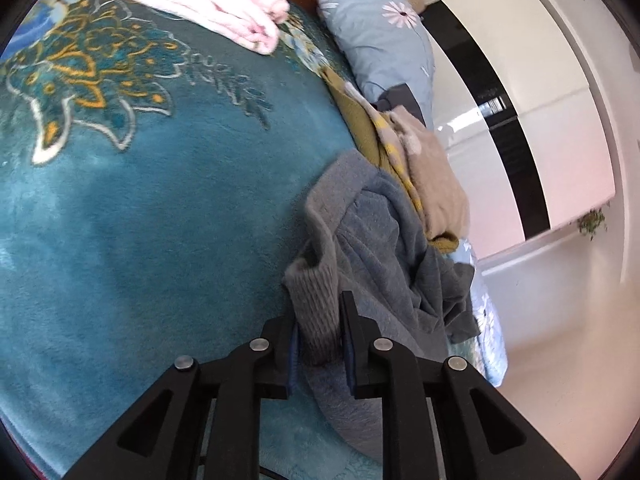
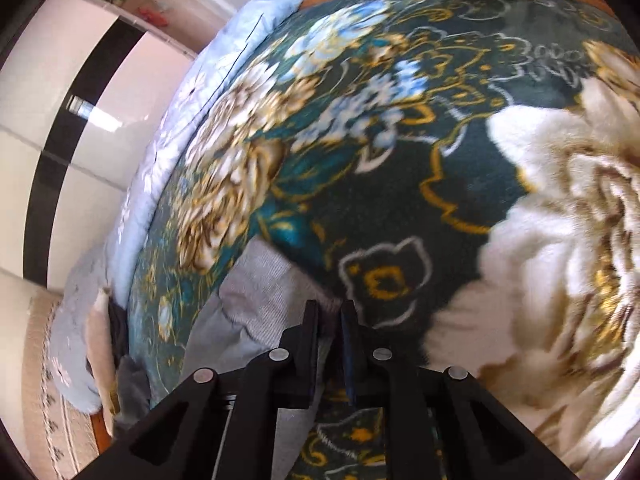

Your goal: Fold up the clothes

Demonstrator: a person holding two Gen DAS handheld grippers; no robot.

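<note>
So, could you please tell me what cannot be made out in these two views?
- Left wrist: the grey knit garment is bunched; its shape is hidden. The left tool covers its ribbed edge.
- Right wrist: motion blur smears the teal floral blanket; the right tool hides the grey cloth's end.

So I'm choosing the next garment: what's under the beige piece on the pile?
An olive and yellow knit shows beneath the beige piece. Anything deeper is covered.

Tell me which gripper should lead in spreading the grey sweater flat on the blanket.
Probably left. The left gripper clamps the grey sweater at its ribbed edge, with the garment's bulk in view ahead. The right gripper pinches only a thin edge, most fabric lying outside its fingers.
</note>
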